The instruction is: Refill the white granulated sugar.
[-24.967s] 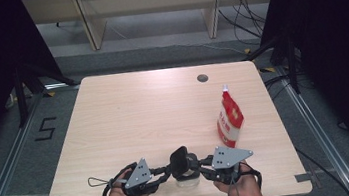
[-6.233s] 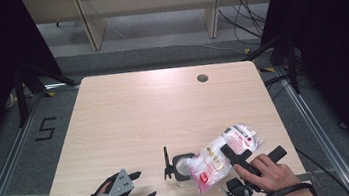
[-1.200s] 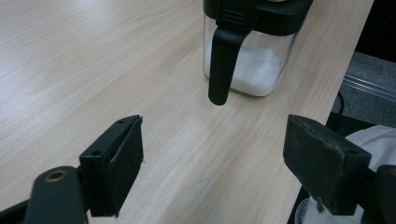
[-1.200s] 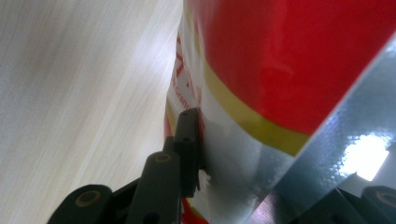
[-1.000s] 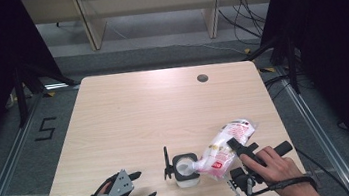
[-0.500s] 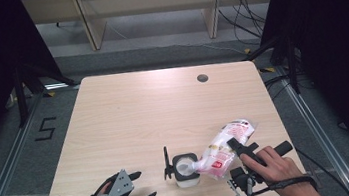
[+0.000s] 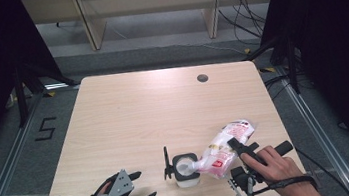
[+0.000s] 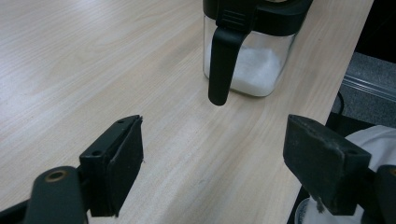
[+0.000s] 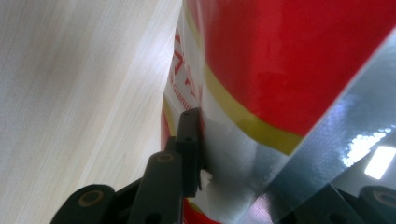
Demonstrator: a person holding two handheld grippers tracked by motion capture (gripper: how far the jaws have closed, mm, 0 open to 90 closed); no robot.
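Pouring under way: right hand-held gripper (image 7: 238, 151) pinches the red-and-white plastic refill pouch (image 7: 224, 145), tilted from three o'clock into the clear black-lidded jar (image 7: 186, 170) near the surface's front edge; left hand-held gripper (image 7: 140, 188) rests spread; next, tip higher

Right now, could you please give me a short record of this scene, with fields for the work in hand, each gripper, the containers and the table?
work in hand: pouring white granules from a bag into a jar
right gripper: shut on the red and white bag, tilted with its mouth over the jar
left gripper: open, holding nothing, at the table's near edge
jar: clear, black top, lid flipped open, partly filled with white granules
table: light wood, with a round hole near the far edge
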